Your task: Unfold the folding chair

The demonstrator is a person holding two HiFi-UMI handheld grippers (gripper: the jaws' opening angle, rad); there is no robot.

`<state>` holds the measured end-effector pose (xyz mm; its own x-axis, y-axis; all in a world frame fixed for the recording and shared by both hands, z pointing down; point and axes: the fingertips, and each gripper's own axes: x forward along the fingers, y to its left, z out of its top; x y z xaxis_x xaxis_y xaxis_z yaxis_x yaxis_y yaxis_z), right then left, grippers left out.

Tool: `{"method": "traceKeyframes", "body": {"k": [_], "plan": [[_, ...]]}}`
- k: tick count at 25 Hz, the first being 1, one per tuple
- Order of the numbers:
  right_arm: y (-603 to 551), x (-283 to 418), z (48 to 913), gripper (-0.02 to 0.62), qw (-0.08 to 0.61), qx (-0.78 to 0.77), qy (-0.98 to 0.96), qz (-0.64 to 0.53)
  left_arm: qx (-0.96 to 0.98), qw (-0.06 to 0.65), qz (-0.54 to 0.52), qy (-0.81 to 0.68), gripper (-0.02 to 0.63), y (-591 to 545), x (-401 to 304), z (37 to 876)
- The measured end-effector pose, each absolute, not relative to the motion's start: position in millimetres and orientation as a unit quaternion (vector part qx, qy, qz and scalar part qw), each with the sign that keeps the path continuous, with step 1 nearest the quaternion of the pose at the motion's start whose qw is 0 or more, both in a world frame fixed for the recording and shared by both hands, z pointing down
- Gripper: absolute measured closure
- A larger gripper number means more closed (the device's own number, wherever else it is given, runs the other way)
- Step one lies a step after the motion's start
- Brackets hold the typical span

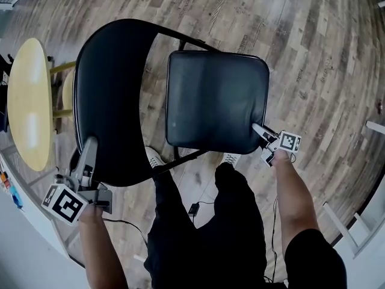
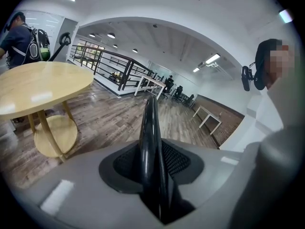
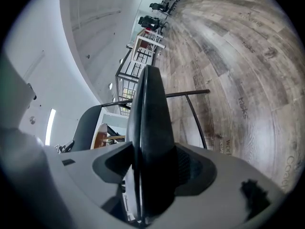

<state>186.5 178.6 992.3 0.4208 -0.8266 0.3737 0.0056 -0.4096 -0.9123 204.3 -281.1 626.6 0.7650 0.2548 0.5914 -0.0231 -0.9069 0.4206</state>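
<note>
- The left gripper (image 1: 89,144) (image 2: 152,160) sits at the lower left of the head view, its jaws clamped on the rim of the black backrest (image 1: 111,95) (image 2: 149,123). In the left gripper view the thin dark edge rises up the centre of the frame between the two pads.
- The right gripper (image 1: 260,130) (image 3: 151,162) is at centre right of the head view, its jaws spread wide and pinching the near right corner of the padded seat (image 1: 216,98) (image 3: 150,111). That cushion edge fills the gap between the pads.
- The folding chair (image 1: 180,95) stands in the middle of the head view. Its backrest curves down the left, and its seat lies beside it, facing up.
- A dark frame tube (image 3: 190,93) crosses behind the seat in the right gripper view.
- Two pale shoes (image 1: 155,156) (image 1: 230,158) show below the seat.
- A round yellow table (image 1: 29,101) (image 2: 38,85) stands at the left edge, near the backrest but apart from it.
- Grey-brown wood flooring (image 1: 301,41) runs under everything.
</note>
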Motion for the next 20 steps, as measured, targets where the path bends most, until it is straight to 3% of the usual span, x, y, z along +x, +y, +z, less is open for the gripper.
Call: {"method": "traceKeyframes", "body": {"k": [20], "plan": [[192.1,184.0,1002.4,0.334,0.481,-0.677,0.320,-0.455,0.917,0.202,0.335,0.073,0.476,-260.1,204.5,629.7]]}}
